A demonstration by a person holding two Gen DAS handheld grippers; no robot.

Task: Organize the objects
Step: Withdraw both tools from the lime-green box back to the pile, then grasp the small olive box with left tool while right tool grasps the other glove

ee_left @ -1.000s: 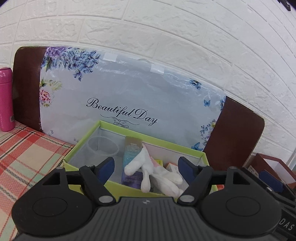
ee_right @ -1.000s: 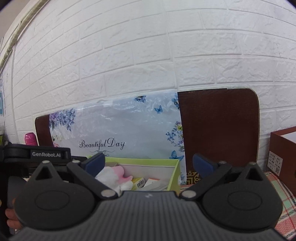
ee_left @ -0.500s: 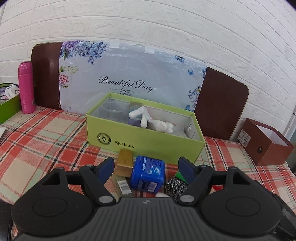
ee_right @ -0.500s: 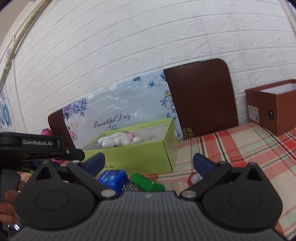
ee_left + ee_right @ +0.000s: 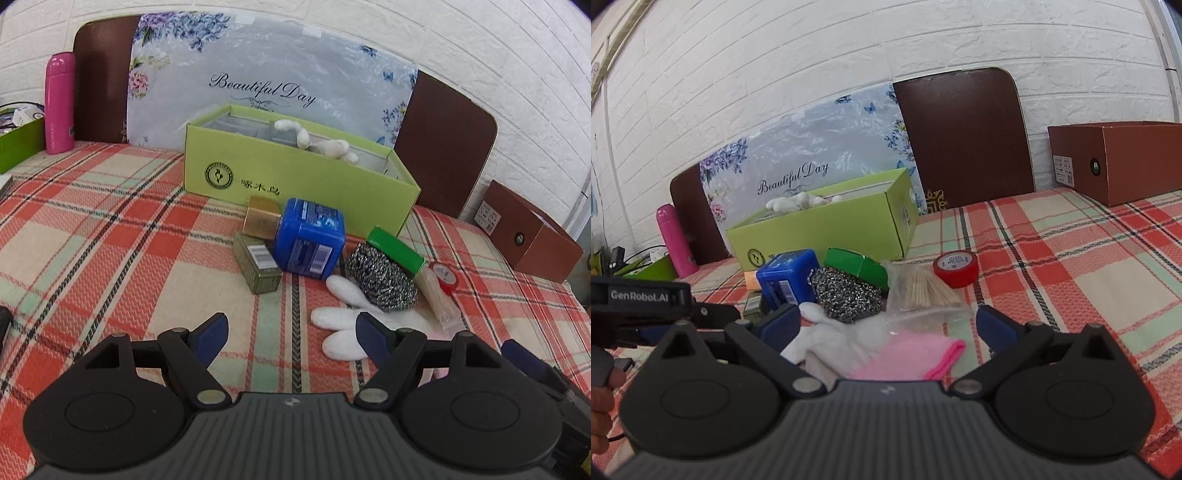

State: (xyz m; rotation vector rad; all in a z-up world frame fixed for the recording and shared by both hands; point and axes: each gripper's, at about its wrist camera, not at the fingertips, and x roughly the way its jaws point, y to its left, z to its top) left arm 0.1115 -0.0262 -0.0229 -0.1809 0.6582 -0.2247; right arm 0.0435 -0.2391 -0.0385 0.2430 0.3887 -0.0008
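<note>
Locate the loose objects first: in the left wrist view they form a cluster at frame centre, on the red, green and cream plaid tablecloth (image 5: pixel 110 236). The blue square plastic container (image 5: pixel 309 238) sits at the middle of the cluster. A gold rectangular box (image 5: pixel 260 221) touches its left side, and an olive-green barcoded carton (image 5: pixel 258 264) lies just below that. To the right you will find the knitted steel-wire scouring ball (image 5: pixel 380 275), with a flat green cardboard box (image 5: pixel 395 248) behind it. A clear bag of wooden toothpicks (image 5: pixel 437 291) and a red roll of tape (image 5: pixel 446 275) lie at the cluster's right edge. A white cotton glove (image 5: pixel 341 325) lies nearest you, with its fingers pointing left.

The open lime-green cardboard box (image 5: pixel 295 184) stands directly behind the cluster, above frame centre. A second white glove (image 5: pixel 325 144) shows over its rim.

The left gripper (image 5: pixel 291 332) has its jaws wide apart with nothing between them. Its right finger overlaps the white cotton glove in the picture, and contact cannot be confirmed.

In the right wrist view, the right gripper (image 5: pixel 886 325) also stands spread with nothing clamped. The glove and a pink cloth (image 5: pixel 912 356) lie between its fingers at lower centre.

Note the surroundings: a pink cylindrical flask (image 5: pixel 59 103) at upper left, a floral "Beautiful Day" panel (image 5: pixel 273 77) against the white brick wall (image 5: pixel 517 55), and a brown cardboard box (image 5: pixel 528 236) at the right edge.
</note>
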